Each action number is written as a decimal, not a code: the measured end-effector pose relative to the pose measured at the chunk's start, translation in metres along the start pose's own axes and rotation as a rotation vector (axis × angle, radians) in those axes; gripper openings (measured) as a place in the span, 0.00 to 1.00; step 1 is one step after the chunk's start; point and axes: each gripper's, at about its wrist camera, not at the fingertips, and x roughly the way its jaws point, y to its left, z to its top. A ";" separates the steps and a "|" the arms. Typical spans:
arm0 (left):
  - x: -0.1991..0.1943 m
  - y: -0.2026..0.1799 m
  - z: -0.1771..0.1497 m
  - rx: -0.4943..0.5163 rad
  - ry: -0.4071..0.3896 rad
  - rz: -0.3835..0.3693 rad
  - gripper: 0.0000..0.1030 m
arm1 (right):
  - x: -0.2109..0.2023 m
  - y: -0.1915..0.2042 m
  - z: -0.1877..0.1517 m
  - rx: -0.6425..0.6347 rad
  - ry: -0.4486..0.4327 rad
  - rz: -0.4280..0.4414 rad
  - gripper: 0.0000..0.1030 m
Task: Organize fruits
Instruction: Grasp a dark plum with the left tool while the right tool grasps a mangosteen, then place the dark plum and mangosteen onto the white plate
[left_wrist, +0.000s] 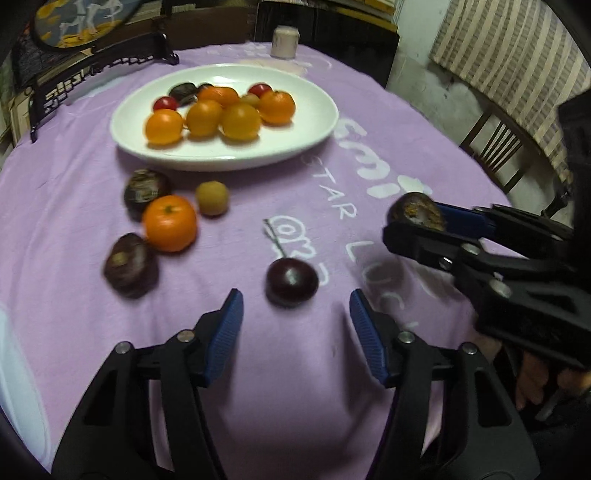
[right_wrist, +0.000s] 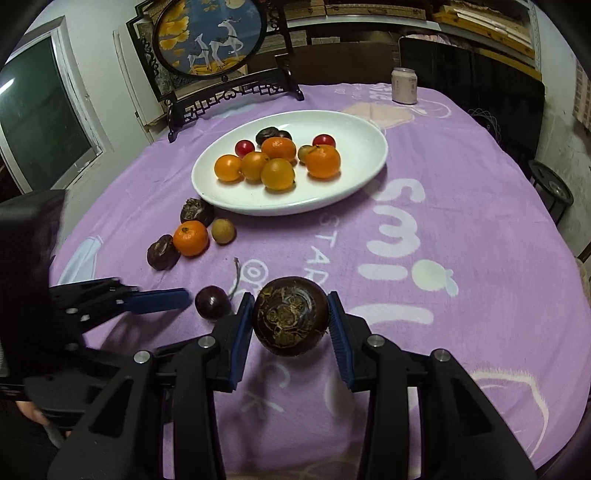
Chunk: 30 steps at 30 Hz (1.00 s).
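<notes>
A white oval plate (left_wrist: 310, 122) (right_wrist: 362, 173) holds several oranges, small red fruits and dark fruits. On the purple cloth lie an orange (left_wrist: 170, 223) (right_wrist: 190, 238), a tan round fruit (left_wrist: 212, 197) (right_wrist: 223, 230), two dark wrinkled fruits (left_wrist: 144, 190) (left_wrist: 130, 265) and a dark cherry with a stem (left_wrist: 291, 281) (right_wrist: 212, 303). My left gripper (left_wrist: 295, 314) (right_wrist: 184, 297) is open, its fingers on either side of the cherry and just short of it. My right gripper (right_wrist: 291, 321) (left_wrist: 410, 218) is shut on a dark brown wrinkled fruit (right_wrist: 290, 316) (left_wrist: 417, 211) above the cloth.
A pale can (left_wrist: 285, 42) (right_wrist: 404, 85) stands at the table's far edge. A dark carved stand with a round deer picture (right_wrist: 210, 37) sits at the back left. A wooden chair (left_wrist: 495, 147) is beyond the right edge.
</notes>
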 end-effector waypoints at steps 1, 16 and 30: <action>0.003 -0.002 0.002 0.004 -0.007 0.016 0.48 | -0.001 -0.003 -0.002 0.005 -0.001 0.002 0.39; -0.031 0.012 0.007 -0.026 -0.090 0.041 0.30 | -0.002 -0.003 -0.001 0.010 0.002 0.027 0.39; -0.016 0.096 0.161 -0.155 -0.169 0.153 0.30 | 0.065 0.003 0.147 -0.025 -0.019 -0.027 0.39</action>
